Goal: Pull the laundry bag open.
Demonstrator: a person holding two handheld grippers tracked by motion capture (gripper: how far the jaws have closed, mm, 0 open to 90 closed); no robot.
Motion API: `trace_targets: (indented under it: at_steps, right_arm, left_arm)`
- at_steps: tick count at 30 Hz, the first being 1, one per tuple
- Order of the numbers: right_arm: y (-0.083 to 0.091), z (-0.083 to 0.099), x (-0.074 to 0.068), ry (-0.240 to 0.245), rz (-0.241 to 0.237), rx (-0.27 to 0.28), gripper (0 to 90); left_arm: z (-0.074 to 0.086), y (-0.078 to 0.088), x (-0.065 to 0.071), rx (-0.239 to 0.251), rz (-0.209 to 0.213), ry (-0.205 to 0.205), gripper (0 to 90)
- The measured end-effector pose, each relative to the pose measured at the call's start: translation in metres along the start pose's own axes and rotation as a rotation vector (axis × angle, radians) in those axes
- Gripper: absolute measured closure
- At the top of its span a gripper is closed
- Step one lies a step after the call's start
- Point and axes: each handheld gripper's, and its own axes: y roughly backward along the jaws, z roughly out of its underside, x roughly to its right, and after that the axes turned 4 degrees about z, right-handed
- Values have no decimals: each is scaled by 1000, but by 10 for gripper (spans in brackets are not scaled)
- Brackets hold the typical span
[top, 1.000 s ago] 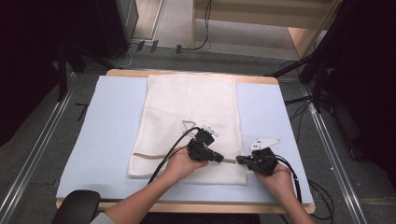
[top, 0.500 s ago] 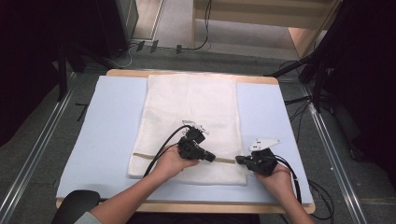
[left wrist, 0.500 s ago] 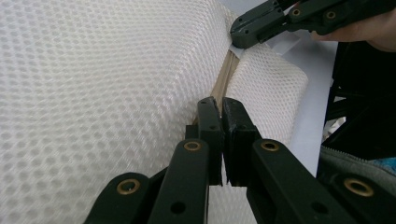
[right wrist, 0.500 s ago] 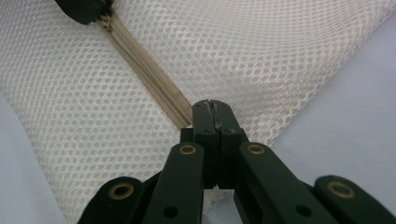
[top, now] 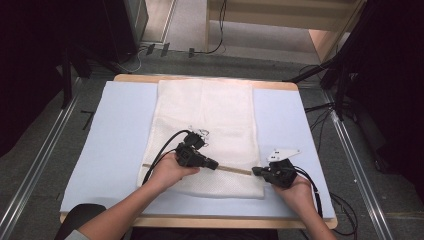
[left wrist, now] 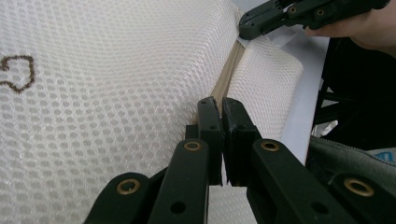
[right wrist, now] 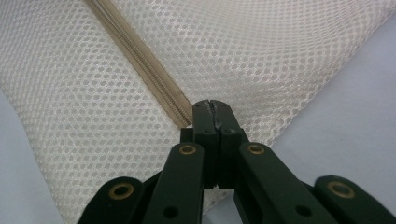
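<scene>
Left gripper (left wrist: 222, 109) likely pinches zipper (left wrist: 227, 74); mesh bag (left wrist: 116, 93) around.

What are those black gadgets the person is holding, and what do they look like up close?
Each is a black hand-held claw: left claw, right claw. Two flat black jaws hinge on arms with brass-coloured rivets. A black cable trails from the left one; a pale three-cornered plate tops the right. The forearms are bare.
</scene>
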Motion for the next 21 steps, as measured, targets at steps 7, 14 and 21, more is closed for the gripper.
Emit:
trace_targets:
  at_steps: [7, 14, 21]
  right_arm:
    - [0, 0, 0, -5, -1, 0, 900]
    - [0, 0, 0, -3, -4, -2, 900]
    - [0, 0, 2, -5, -13, 3, 900]
  left_arm:
    - [4, 6, -4, -3, 8, 9, 888]
    - [10, 16, -7, -5, 4, 6, 888]
    - [17, 28, -14, 12, 1, 21, 888]
